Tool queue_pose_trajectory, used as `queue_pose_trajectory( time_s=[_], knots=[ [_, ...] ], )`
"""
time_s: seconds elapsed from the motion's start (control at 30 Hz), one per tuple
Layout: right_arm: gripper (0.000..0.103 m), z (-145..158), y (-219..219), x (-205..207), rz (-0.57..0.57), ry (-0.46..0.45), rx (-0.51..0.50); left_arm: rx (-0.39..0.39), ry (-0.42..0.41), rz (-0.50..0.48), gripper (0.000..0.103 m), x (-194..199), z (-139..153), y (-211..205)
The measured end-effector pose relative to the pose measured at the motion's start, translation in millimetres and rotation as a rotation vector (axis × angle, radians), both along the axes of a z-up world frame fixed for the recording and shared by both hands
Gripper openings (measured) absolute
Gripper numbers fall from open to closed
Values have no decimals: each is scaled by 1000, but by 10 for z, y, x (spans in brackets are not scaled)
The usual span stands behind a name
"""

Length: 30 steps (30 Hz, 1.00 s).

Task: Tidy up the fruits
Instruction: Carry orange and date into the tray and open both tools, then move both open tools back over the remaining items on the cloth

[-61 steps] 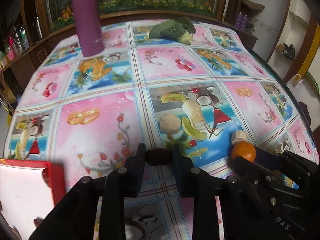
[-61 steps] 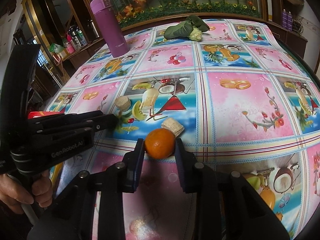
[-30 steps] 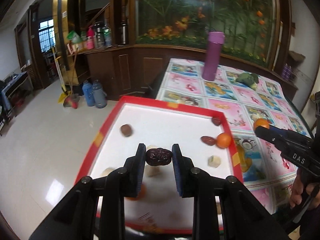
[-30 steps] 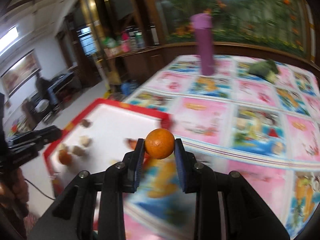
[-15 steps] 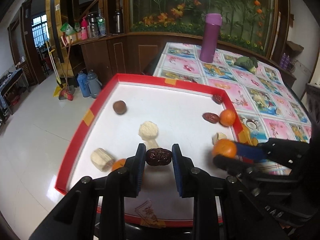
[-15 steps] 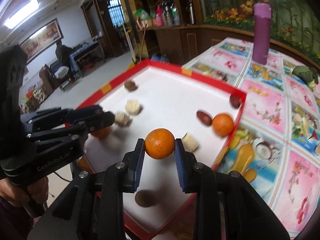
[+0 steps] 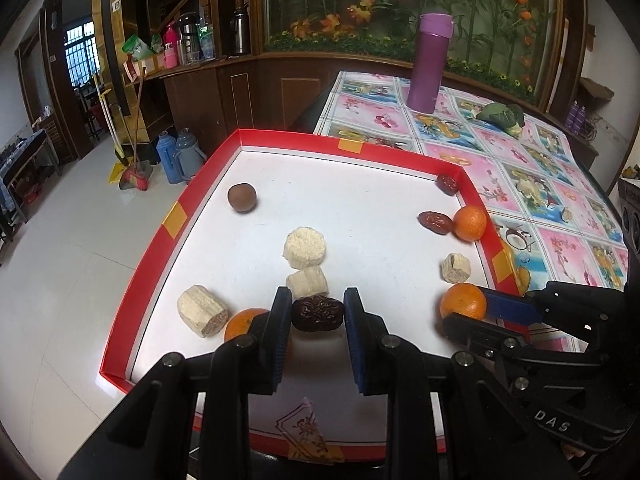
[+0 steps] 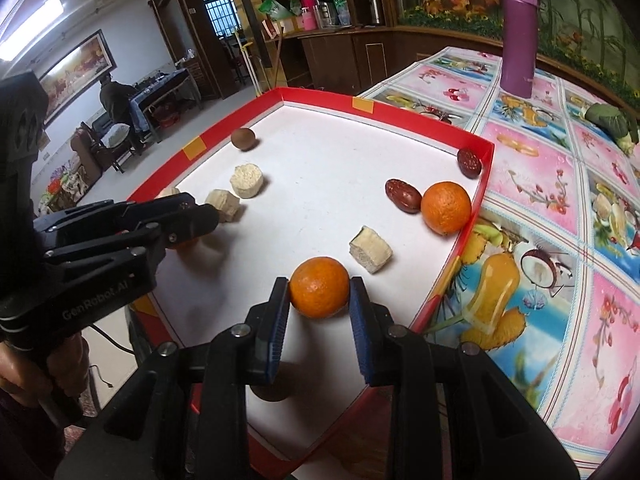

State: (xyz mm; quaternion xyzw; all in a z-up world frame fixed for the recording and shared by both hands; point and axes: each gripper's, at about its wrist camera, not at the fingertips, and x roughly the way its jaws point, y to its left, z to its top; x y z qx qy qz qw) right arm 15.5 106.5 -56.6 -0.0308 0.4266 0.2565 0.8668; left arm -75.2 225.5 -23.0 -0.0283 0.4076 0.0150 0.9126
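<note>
the left tool [image 7: 318, 314] sits at the lower middle of the left wrist view, its blue pads clamped on a dark wrinkled date [image 7: 317, 313]. it hangs over the near part of the red-rimmed white tray [image 7: 172, 222], which fills the middle of the frame.

the right tool [image 8: 319, 294] is low in the middle of the right wrist view, its pads closed on an orange [image 8: 319, 287] above the tray's near right part. the left wrist view shows this same orange at the right edge of the tray, held side-on.

in the right wrist view, loose in the tray lie a second orange [image 8: 445, 208] against the right rim, touching a brown date [image 8: 403, 195], and another date [image 8: 469, 162] in the far right corner. a pale cut chunk [image 8: 371, 254] lies just beyond the held orange. a round brown fruit [image 8: 243, 138] sits toward the upper left.

in the left wrist view, a third orange [image 7: 244, 322] is partly hidden behind the left pad, with pale chunks [image 7: 305, 247] nearby.

the tray sits at the edge of a table [image 8: 560, 184] with a fruit-print cloth, which runs up the right side. a purple flask [image 8: 518, 36] stands upright at the upper right, well apart from the tray.
</note>
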Motion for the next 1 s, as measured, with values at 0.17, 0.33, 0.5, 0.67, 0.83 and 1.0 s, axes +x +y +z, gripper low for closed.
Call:
queue_pose_trajectory(
  time_s=[0.17,0.33,0.5,0.67,0.83,1.0],
  knots=[
    [32,-2,45,-25,0,-22,-37,16,2,9,26,-13,-6,-10],
    [33,-2,34,-24,10,-24,-39,22,4,13,31,-17,12,-9],
    [33,4,3,-23,13,-20,-46,34,-8,25,48,-31,60,-31],
    [33,56,-119,-17,-2,-20,0,56,-27,44,56,-35,134,-43],
    [33,159,-260,-13,-33,-47,22,84,-44,53,60,-35,202,-79],
    [33,217,-455,19,-80,-59,41,92,-49,47,61,-31,231,-132]
  ],
)
